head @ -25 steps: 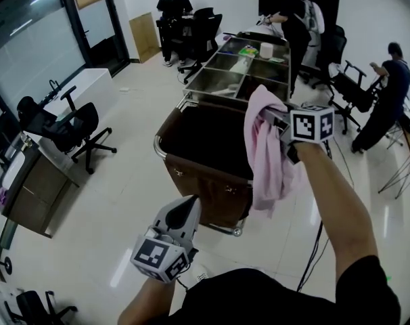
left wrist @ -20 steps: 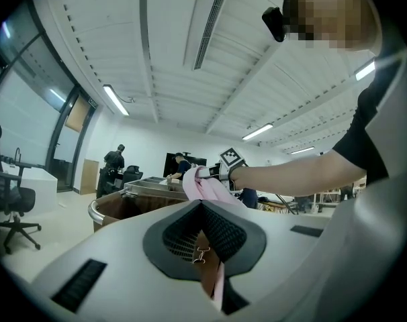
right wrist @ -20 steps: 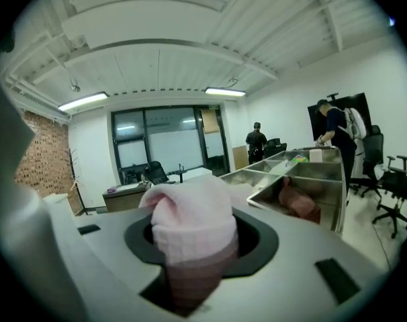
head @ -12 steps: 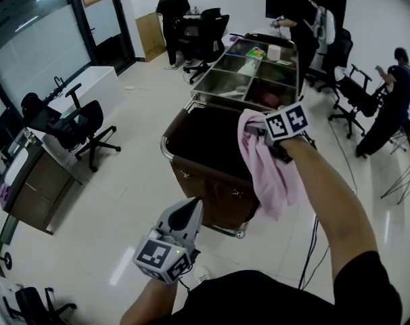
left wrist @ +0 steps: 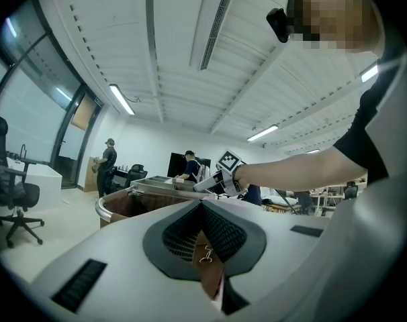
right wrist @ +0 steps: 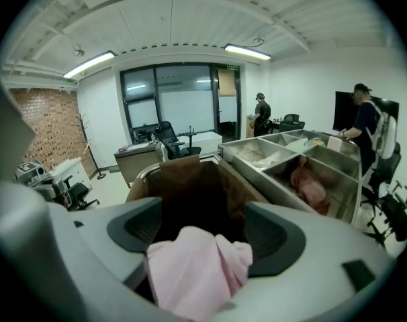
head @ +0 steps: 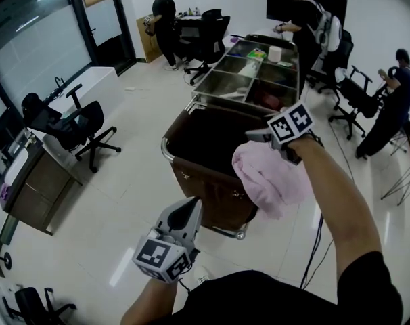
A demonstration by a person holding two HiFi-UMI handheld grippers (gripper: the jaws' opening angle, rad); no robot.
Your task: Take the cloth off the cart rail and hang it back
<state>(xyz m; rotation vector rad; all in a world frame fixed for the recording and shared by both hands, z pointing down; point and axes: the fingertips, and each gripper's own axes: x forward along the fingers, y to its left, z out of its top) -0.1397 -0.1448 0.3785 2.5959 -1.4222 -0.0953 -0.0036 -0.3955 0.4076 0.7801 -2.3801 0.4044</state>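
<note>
- One pink cloth (head: pixel 269 178) is the thing of the task. It hangs in a loose bunch in the air, at the near right corner of the cart, and it does not lie on the cart rail (head: pixel 166 156) yet.
- The right gripper (right wrist: pixel 198 237) has the cloth between its jaws. The jaws are opening and stand wide apart, so the pads do not seem to press the fabric any more.
- The left gripper (head: pixel 187 207) is held low and near to the body. Its jaws are closed together with nothing between them.
- I judge that the step in hand is the hanging back: the cloth is off the rail and is now being let go near the cart.
- The brown bag (head: pixel 205 137) is open just beside the cloth, and the steel trays (head: pixel 242 80) are behind it.
- For the next move the cloth must fall across the rail, with a part on each side. Otherwise it can slip into the bag or down to the floor.
</note>
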